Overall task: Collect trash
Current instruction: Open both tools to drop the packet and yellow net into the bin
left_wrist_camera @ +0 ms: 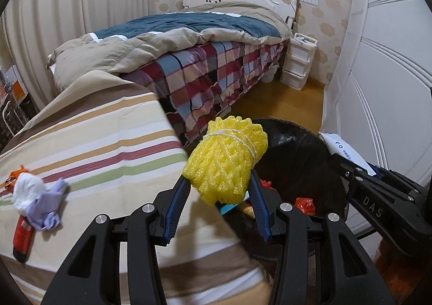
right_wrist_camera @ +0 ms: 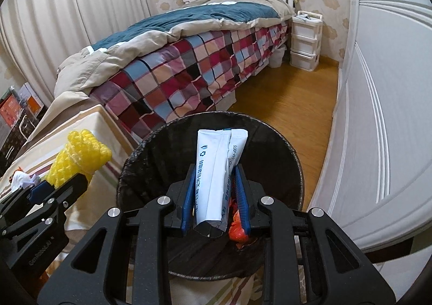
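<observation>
Leftover trash: white and lilac tissue wad [left_wrist_camera: 37, 197] with a red wrapper [left_wrist_camera: 21, 234], lying on the striped cover [left_wrist_camera: 102, 143], far left, well apart from both grippers.

Left gripper [left_wrist_camera: 219, 191]: jaws narrowed on a yellow foam net bundle [left_wrist_camera: 225, 159], its long axis running up and away from the fingers; held at the bin's left edge, not yet over the opening.

Black bin [right_wrist_camera: 294, 170]: below and right of that bundle.

Right gripper [right_wrist_camera: 216, 183]: clamped on a white packet [right_wrist_camera: 216, 170], long axis along the fingers, directly above the bin mouth; judged the nearer hand to drop.
</observation>
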`<state>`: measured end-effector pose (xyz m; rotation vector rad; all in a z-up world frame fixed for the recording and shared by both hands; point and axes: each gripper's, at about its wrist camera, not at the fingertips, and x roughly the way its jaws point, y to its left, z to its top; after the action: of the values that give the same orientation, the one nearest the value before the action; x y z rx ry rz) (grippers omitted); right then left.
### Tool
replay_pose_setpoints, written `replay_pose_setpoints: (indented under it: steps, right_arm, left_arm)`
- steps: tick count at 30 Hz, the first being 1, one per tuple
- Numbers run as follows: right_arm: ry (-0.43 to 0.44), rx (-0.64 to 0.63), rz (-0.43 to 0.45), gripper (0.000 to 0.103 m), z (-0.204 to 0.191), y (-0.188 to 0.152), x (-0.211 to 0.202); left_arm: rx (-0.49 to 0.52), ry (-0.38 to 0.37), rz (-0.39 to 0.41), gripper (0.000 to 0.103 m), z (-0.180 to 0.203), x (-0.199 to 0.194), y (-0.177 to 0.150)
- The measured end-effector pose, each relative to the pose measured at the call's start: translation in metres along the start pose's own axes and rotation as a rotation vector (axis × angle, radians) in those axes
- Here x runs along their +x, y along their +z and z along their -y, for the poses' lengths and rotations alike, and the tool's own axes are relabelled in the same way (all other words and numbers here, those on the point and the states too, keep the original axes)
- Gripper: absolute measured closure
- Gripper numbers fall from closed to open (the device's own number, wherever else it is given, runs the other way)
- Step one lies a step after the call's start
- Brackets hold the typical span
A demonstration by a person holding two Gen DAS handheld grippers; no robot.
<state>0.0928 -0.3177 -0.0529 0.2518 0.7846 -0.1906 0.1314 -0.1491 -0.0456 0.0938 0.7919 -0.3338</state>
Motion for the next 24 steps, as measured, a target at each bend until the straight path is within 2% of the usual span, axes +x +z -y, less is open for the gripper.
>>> replay_pose_setpoints:
  steps: [11, 13, 15, 17, 24]
  right_arm:
    - [-0.009, 0.017, -0.012, 0.075, 0.009, 0.008, 0.019]
    - [-0.013, 0.023, -0.005, 0.074, 0.01, 0.008, 0.02]
    - [-0.017, 0.029, -0.002, 0.066, 0.012, 0.009, 0.021]
    - [-0.021, 0.036, 0.001, 0.061, 0.013, 0.009, 0.021]
    - [-0.043, 0.05, 0.019, 0.05, 0.017, 0.008, 0.012]
  left_arm:
    - [0.039, 0.016, -0.019, 0.054, 0.018, 0.018, 0.009]
    - [0.043, 0.016, -0.02, 0.05, 0.018, 0.018, 0.01]
    - [0.043, 0.018, -0.017, 0.036, 0.019, 0.018, 0.011]
    - [0.036, 0.022, -0.005, 0.029, 0.019, 0.015, 0.012]
    - [0.034, 0.037, 0.006, 0.024, 0.017, 0.011, 0.01]
